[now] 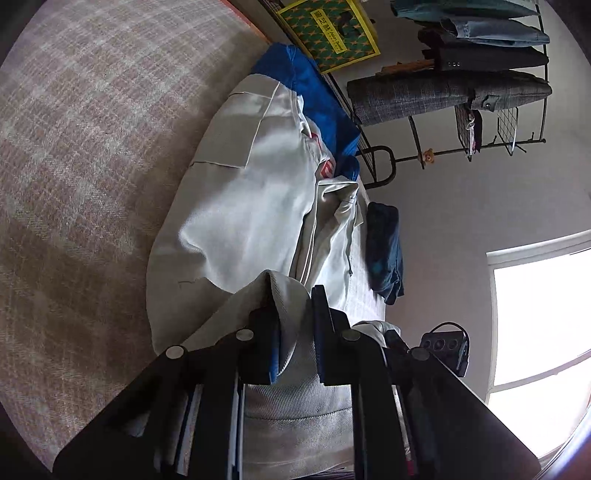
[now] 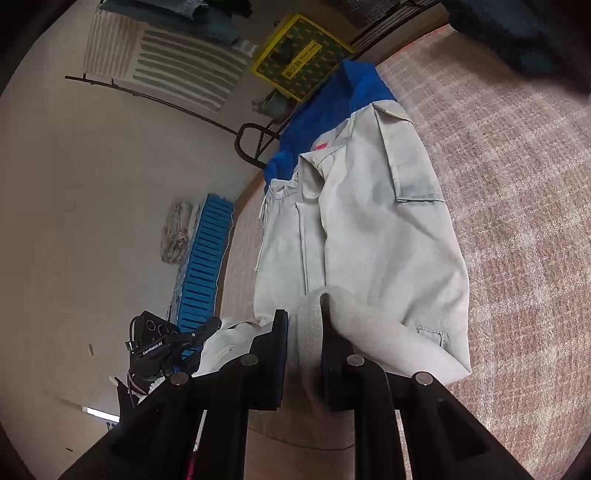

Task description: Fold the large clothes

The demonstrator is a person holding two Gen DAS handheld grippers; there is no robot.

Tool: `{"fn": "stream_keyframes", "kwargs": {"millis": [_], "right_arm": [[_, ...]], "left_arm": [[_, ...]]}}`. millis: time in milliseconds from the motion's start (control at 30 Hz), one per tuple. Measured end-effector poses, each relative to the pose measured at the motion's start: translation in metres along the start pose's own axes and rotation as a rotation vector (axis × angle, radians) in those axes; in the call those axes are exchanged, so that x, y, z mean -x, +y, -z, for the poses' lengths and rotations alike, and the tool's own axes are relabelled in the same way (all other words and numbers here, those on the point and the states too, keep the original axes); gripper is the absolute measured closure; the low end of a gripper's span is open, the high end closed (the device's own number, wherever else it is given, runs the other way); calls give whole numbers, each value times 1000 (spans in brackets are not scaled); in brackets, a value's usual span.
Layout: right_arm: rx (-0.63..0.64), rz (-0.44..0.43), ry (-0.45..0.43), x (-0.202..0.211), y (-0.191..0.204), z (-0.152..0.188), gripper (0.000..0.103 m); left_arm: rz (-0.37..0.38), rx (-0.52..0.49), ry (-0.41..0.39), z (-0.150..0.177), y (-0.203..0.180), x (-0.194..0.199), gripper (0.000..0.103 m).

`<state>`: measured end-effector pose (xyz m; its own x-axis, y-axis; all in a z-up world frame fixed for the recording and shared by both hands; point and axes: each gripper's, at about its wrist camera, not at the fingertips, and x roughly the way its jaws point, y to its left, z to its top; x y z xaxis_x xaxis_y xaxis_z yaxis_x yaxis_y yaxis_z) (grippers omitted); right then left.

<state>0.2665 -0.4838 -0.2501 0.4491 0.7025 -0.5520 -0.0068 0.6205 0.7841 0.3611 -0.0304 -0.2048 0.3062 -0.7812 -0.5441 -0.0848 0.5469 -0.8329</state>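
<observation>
We've got left tool (image 1: 293, 295) and right tool (image 2: 303, 317) both clenched on grey jacket (image 1: 240, 206) hem; dark folded garment (image 1: 384, 251) at bed (image 1: 74, 184) edge, yellow box (image 1: 328, 33) beyond collar.

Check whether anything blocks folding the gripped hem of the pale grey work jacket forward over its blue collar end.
Nothing visible does. The left gripper and right gripper each pinch the pale grey work jacket at its near edge. The jacket's top is bare up to the blue collar end; the dark folded garment lies beside it, apart.

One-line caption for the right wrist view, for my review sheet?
Right gripper shut on the hem of a pale grey jacket with a blue collar, lying on a checked bedspread.
</observation>
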Motion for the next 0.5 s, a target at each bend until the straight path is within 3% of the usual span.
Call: {"fn": "stream_keyframes", "kwargs": {"millis": [200, 333, 433, 500], "right_arm": [[-81, 80, 23, -30, -26, -21, 82], [-148, 53, 35, -36, -44, -25, 73], [-146, 15, 26, -26, -45, -26, 59], [-162, -29, -14, -10, -46, -29, 44]], "left_arm": [[-72, 12, 8, -14, 14, -26, 90], [-111, -10, 30, -19, 15, -35, 86], [-74, 1, 43, -23, 13, -33, 70], [-45, 5, 4, -26, 10, -22, 49]]}}
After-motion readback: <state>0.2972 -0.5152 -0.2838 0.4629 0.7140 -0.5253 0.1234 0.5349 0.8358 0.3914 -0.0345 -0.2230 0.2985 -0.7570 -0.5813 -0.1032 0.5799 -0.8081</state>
